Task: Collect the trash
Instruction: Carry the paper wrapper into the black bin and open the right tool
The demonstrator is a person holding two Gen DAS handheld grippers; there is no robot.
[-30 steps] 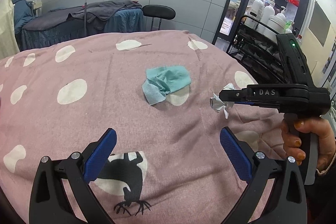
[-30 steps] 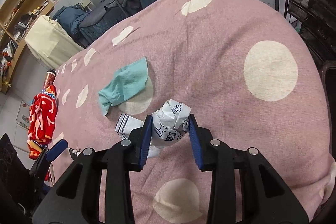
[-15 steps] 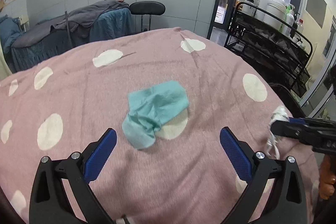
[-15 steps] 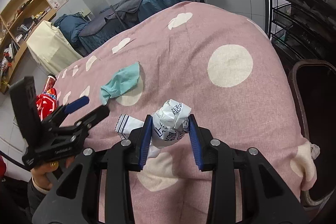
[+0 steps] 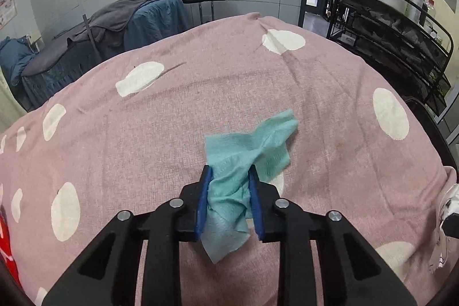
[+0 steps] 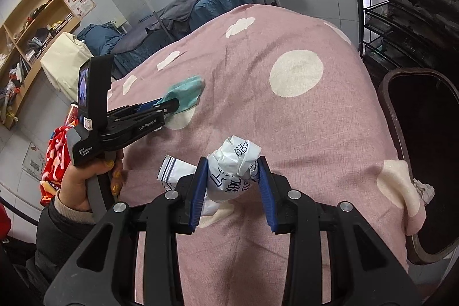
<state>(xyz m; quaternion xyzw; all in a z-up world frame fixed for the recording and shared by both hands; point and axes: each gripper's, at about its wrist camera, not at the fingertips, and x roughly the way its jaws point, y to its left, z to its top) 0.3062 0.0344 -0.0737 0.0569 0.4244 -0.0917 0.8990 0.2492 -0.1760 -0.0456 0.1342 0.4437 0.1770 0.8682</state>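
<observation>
- The pink spotted bedcover point(image 5: 200, 111) lies under both tools; the dark bin point(image 6: 424, 162) stands to the right of the right tool.
- The left tool point(image 5: 229, 202) has just been closing, and its jaws now pinch the teal tissue point(image 5: 246, 159); lift it straight up so the loose tail clears the cover.
- The right tool point(image 6: 232, 185) is clamped on the crumpled white wrapper point(image 6: 232, 162); carry it over the bin's rim before letting go.
</observation>
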